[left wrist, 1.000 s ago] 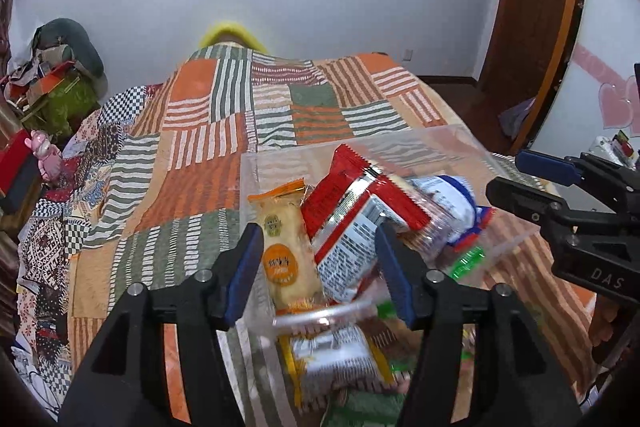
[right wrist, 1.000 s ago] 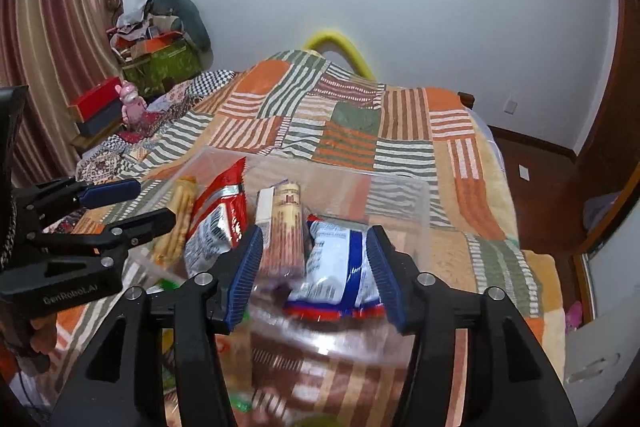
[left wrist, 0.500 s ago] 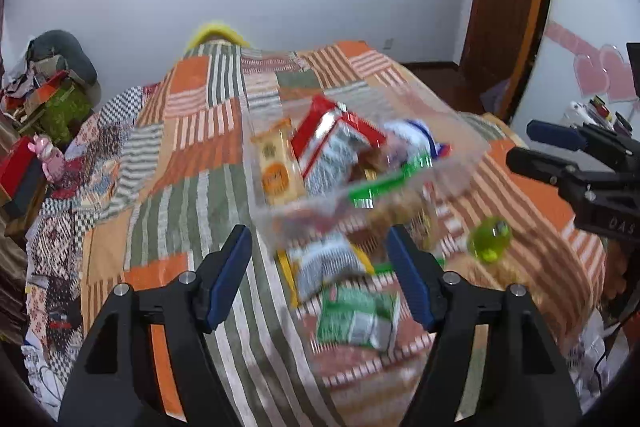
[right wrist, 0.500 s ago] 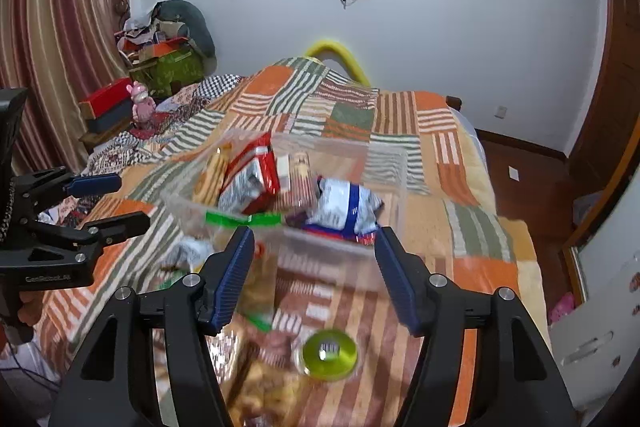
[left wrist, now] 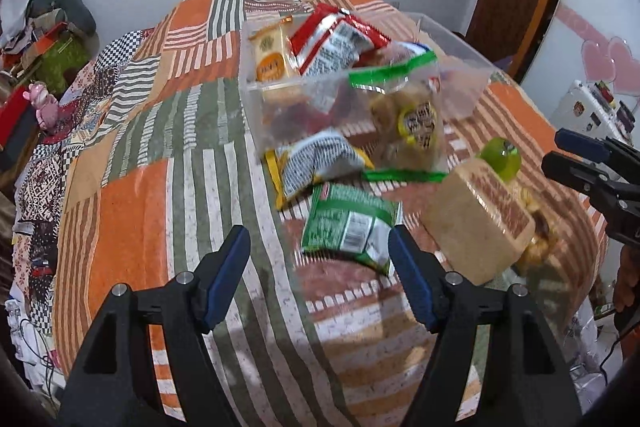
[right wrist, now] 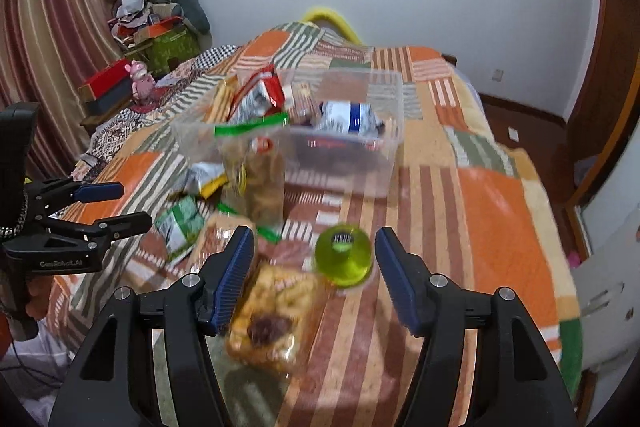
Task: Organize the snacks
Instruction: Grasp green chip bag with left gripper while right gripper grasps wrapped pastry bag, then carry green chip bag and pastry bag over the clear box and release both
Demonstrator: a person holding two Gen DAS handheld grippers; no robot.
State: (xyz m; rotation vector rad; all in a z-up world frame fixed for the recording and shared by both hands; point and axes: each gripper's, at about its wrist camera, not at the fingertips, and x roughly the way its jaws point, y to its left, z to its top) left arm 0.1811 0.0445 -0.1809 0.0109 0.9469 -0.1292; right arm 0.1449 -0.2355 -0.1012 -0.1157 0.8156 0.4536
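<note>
Left gripper open and empty above the bed; green packet at one o'clock of its fingers. Right gripper open, gripping nothing; green ball between its fingers; clear bin at twelve o'clock.

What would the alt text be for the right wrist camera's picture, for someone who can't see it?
An open hand-held gripper points down at a patchwork bedspread strewn with snacks: a round green container lies between its blue-padded fingers, beside a clear bag of biscuits. Behind them stands a clear plastic box holding more packets; a second gripper shows at left.
</note>
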